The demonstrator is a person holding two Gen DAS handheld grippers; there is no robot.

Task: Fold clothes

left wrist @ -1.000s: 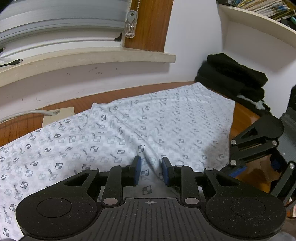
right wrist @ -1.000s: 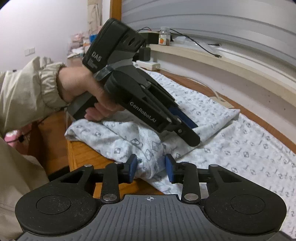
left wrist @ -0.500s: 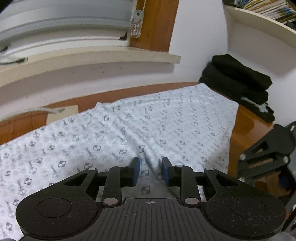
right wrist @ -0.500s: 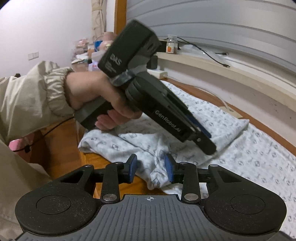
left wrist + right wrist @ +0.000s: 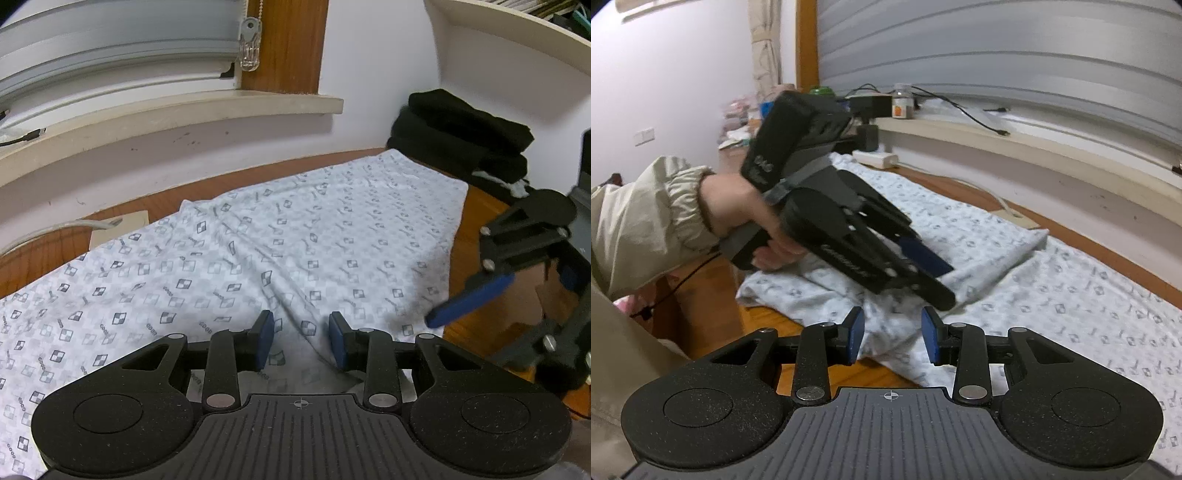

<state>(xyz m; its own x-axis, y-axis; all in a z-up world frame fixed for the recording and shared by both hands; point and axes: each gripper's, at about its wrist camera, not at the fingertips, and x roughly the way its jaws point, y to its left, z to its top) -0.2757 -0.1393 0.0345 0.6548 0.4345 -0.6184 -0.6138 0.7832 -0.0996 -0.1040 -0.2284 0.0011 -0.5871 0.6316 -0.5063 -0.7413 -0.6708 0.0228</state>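
- A pale, thin woven garment [image 5: 280, 236], printed all over with small dark checkered squares and the word "GOOD", lies spread along the wooden bench [image 5: 476, 206]; one end reaches the bench's far right corner, and in the right wrist view a folded-back layer bunches at the near edge
- The left tool [image 5: 301, 341], matte black plastic with blue rubber pads, has just been easing apart; a raised crease of the cloth stands between its fingers, and the pads now sit clear of it on both sides
- The right tool [image 5: 892, 334] is the same build; its fingers stand partly spread over the garment's crumpled near edge, pinching nothing
- In the right wrist view a hand [image 5: 738, 206] in a beige gathered sleeve [image 5: 646, 218] holds the left tool; white lettering on its body is too blurred to read
- A stack of black folded fabric [image 5: 461, 136] sits at the bench's far right corner, touching the garment's end
- A cream ledge [image 5: 166, 114] runs along the wall behind the bench
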